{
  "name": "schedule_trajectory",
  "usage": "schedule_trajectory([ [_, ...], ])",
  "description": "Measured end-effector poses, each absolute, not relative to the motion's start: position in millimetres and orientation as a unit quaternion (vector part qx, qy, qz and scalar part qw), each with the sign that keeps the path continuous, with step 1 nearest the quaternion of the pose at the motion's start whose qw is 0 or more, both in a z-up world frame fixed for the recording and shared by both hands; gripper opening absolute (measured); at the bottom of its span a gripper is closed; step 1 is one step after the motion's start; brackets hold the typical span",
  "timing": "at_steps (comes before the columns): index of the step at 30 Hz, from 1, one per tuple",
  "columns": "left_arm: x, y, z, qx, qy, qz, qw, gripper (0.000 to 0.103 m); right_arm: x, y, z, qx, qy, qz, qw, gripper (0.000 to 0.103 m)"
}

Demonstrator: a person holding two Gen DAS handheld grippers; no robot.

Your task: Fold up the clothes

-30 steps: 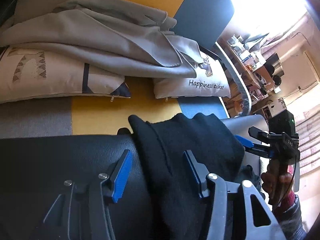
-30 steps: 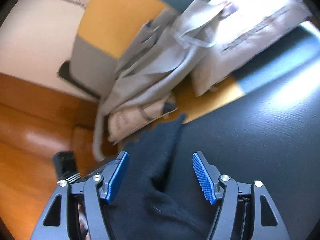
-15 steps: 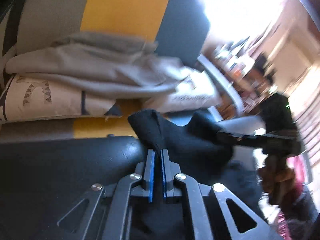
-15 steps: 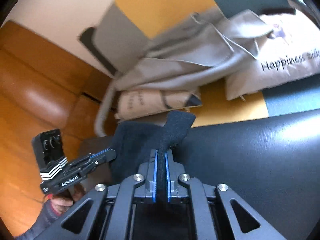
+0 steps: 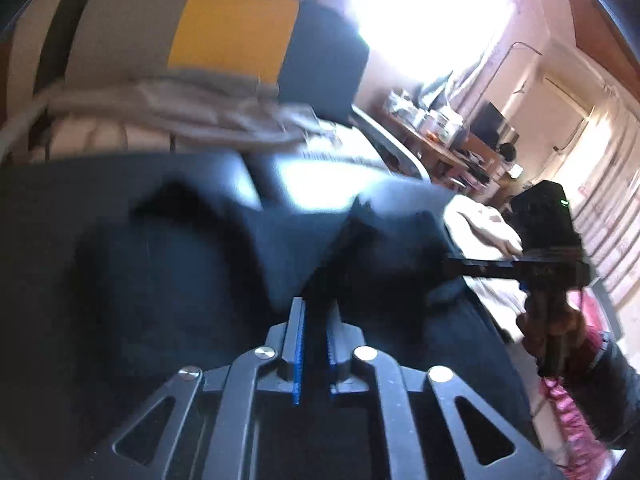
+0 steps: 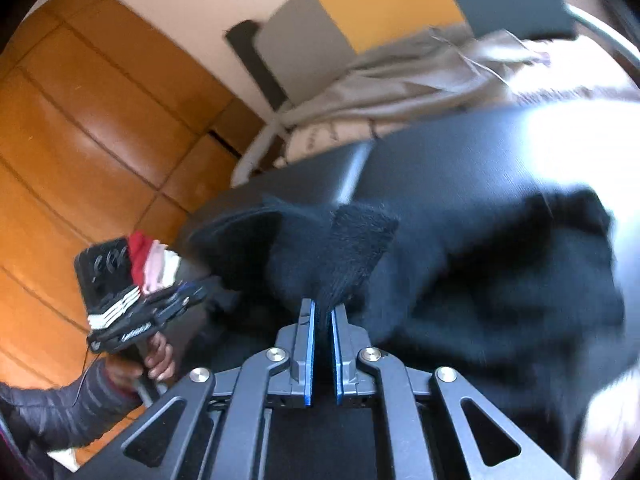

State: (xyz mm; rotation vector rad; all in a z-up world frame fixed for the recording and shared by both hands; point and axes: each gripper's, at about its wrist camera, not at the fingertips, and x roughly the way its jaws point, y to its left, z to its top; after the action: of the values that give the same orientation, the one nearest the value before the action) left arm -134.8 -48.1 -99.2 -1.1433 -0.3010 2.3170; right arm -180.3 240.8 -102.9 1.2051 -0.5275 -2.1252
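Note:
A black garment (image 5: 380,248) lies spread and rumpled on the dark table (image 5: 80,184). In the left wrist view, blurred by motion, my left gripper (image 5: 314,308) pinches a fold of it; its jaws are opening slightly, with the cloth still between the blue pads. My right gripper (image 6: 323,304) is shut on a fuzzy black edge of the same garment (image 6: 480,260). Each gripper shows in the other's view, held by a hand: the right gripper (image 5: 450,263) at the cloth's right side, the left gripper (image 6: 192,292) at its left.
Behind the table, a grey garment pile (image 5: 180,108) lies on printed pillows against a grey, yellow and blue backrest (image 5: 232,32). Pale clothes (image 5: 488,224) are heaped to the right. A cluttered desk (image 5: 440,128) stands far right; a wooden wall (image 6: 80,120) rises on the left.
Both grippers went from open astride the black garment to shut on its folds. Both then drew back with the cloth, and the grey pile now looks farther off.

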Motion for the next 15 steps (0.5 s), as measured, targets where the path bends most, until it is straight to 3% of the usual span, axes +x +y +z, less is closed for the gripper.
schedule_trajectory([
  [4, -113, -73, -118, -0.448, -0.188, 0.834, 0.263, 0.011, -151, 254, -113, 0.456, -0.232, -0.803, 0.305, 0.014],
  [7, -108, -96, -126, -0.453, -0.259, 0.816, 0.251, 0.012, -132, 265, -116, 0.446, -0.278, -0.798, 0.294, 0.036],
  [10, -113, -111, -126, -0.448, -0.318, 0.798, 0.249, 0.017, -117, 274, -121, 0.437, -0.331, -0.787, 0.284, 0.046],
  [15, -128, -106, -124, -0.454, -0.312, 0.797, 0.249, 0.022, -105, 278, -138, 0.435, -0.383, -0.775, 0.252, 0.052],
])
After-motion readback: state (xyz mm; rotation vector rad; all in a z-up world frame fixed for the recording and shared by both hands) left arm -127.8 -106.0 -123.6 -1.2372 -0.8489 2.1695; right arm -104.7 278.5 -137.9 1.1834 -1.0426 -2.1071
